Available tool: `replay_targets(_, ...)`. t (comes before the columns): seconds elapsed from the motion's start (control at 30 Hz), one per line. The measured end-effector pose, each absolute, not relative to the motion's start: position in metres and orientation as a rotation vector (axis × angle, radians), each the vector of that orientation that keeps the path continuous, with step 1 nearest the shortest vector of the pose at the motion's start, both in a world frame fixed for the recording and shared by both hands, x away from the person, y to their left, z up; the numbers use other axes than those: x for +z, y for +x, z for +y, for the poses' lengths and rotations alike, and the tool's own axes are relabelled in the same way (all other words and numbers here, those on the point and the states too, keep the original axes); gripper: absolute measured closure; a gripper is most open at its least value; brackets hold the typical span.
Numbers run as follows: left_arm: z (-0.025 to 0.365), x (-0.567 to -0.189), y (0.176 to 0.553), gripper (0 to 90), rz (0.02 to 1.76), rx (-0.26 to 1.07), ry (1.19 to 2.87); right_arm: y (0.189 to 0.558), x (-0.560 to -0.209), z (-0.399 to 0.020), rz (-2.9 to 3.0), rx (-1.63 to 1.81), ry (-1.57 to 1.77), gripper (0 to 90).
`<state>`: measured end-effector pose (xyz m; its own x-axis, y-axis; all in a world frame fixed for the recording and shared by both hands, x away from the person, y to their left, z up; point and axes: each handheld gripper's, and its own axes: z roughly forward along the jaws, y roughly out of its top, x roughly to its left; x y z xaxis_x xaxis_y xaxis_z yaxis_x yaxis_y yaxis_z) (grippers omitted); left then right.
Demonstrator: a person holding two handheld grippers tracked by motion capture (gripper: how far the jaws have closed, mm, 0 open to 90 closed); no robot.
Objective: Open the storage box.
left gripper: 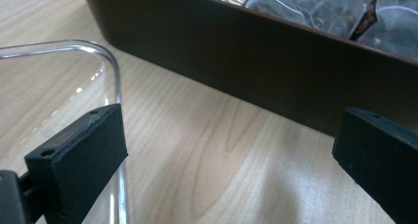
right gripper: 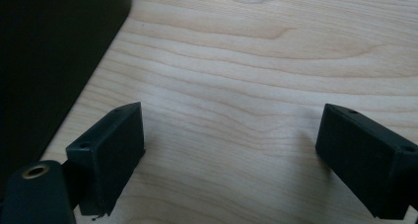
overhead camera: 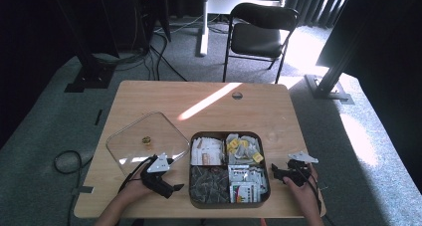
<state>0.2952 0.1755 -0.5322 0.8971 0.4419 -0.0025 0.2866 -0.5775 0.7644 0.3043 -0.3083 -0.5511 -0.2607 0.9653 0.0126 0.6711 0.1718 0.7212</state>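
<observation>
A dark brown box [overhead camera: 191, 186] with four compartments of tea bags and sachets stands at the table's front middle. Its clear square lid [overhead camera: 134, 136], with a small gold knob [overhead camera: 147, 139], lies flat on the table to the box's left. My left gripper [overhead camera: 173, 187] is open between the lid and the box. In the left gripper view, the left gripper [left gripper: 229, 130] points at the box wall [left gripper: 256, 61], with bare wood between its jaws and the lid's corner [left gripper: 98, 51] under one jaw. My right gripper [overhead camera: 275, 172] is open just right of the box. The right gripper [right gripper: 231, 125] is empty over wood, and the box wall [right gripper: 44, 61] shows dark at the left.
The wooden table [overhead camera: 209, 99] has a round cable hole [overhead camera: 237, 95] near its far edge. A black folding chair [overhead camera: 261, 32] stands behind it. Cables [overhead camera: 67, 161] lie on the carpet at the left. A metal stand foot [overhead camera: 328, 89] sits at the right rear.
</observation>
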Motion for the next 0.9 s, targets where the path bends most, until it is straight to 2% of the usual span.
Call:
replay_targets(0.5,0.164,-0.544,0.28,0.1,0.44,0.258,2.328,0.304,-0.551,-0.308,2.033,0.876,1.514,10.6)
replay_targets(0.9,0.163,-0.547,0.282,0.2,0.488,0.214,2.361,0.304,-0.551,-0.308,2.061,0.887,1.481,10.5)
